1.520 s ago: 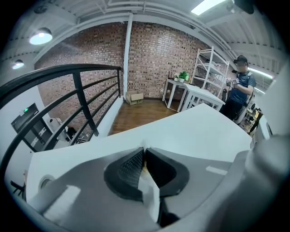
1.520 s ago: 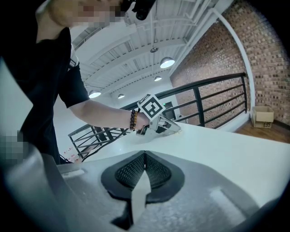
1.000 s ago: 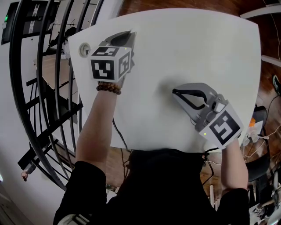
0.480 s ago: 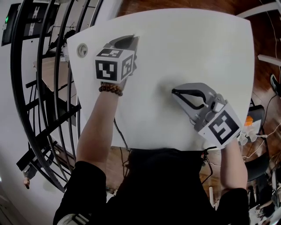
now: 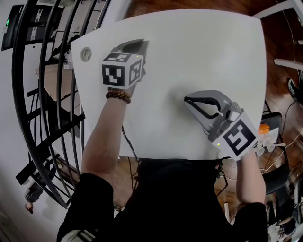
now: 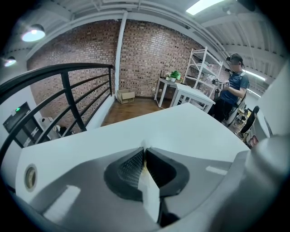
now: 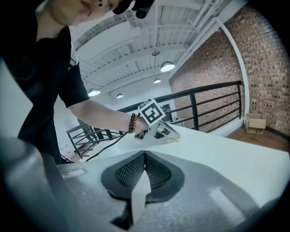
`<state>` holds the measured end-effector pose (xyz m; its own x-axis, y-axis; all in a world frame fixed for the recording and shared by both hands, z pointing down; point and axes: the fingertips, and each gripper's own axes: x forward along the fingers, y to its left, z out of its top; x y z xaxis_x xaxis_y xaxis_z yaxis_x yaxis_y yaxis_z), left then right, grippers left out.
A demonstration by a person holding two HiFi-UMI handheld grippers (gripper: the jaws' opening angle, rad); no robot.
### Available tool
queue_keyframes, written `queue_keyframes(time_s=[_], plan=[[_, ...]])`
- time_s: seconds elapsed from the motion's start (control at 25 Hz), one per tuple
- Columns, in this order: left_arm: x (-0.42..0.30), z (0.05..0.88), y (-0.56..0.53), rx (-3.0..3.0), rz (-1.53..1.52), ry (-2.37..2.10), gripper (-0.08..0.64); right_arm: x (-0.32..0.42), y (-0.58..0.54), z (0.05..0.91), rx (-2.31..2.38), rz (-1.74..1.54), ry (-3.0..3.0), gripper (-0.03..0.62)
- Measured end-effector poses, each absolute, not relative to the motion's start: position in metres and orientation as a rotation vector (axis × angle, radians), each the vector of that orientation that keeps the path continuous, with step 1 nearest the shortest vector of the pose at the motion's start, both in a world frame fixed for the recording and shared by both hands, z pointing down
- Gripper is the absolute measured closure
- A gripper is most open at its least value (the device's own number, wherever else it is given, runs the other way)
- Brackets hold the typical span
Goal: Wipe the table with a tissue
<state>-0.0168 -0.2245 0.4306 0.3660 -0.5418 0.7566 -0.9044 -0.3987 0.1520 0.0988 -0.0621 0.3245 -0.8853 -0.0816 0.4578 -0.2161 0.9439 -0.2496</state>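
Loft-type lab/workspace — brick wall [image 6: 149, 54], blk railing [image 6: 69, 93], wht shelf rack [image 6: 199, 68], strip lights [image 6: 201, 6].

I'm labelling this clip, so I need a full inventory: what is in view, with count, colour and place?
table: one, white, under both tongs
grommet: one, pale ring, table's far left corner
railing: one, black, along the table's left side
floor: brown wood, beyond the table
box: one, cardboard, by the brick wall
bystander: one, dark shirt, by white shelves
tissue: one small whitish scrap, at the left tongs' tip
bracelet: one, brown beads, left wrist
left tongs: grey, shut on the tissue, far left of table
right tongs: grey, shut, empty, near the front edge
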Motion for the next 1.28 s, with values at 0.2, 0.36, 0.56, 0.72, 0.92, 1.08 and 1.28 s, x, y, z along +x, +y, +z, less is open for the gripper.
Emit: queue_keyframes(time_s=[0.2, 0.36, 0.56, 0.72, 0.92, 1.08, 1.28], plan=[[0.002, 0.428, -0.222, 2.077, 0.829, -1.242, 0.529, 0.113, -0.059, 0.322, 0.219, 0.397, -2.642, 0.600], [0.018, 0.425, -0.217, 2.081, 0.813, -1.250, 0.529, 0.128, -0.056, 0.323, 0.226, 0.384, -2.641, 0.600], [0.007, 0.408, -0.217, 2.088, 0.776, -1.269, 0.529, 0.117, -0.060, 0.315, 0.244, 0.357, -2.619, 0.600], [0.006, 0.399, -0.213, 2.103, 0.756, -1.273, 0.529, 0.115, -0.060, 0.315, 0.286, 0.333, -2.592, 0.600], [-0.030, 0.355, -0.226, 2.148, 0.675, -1.272, 0.529, 0.074, -0.090, 0.286, 0.431, 0.303, -2.526, 0.600], [-0.030, 0.334, -0.198, 2.155, 0.650, -1.285, 0.529, 0.068, -0.082, 0.272, 0.471, 0.298, -2.537, 0.600], [-0.029, 0.306, -0.156, 2.164, 0.604, -1.310, 0.529, 0.065, -0.067, 0.249, 0.528, 0.259, -2.554, 0.600]])
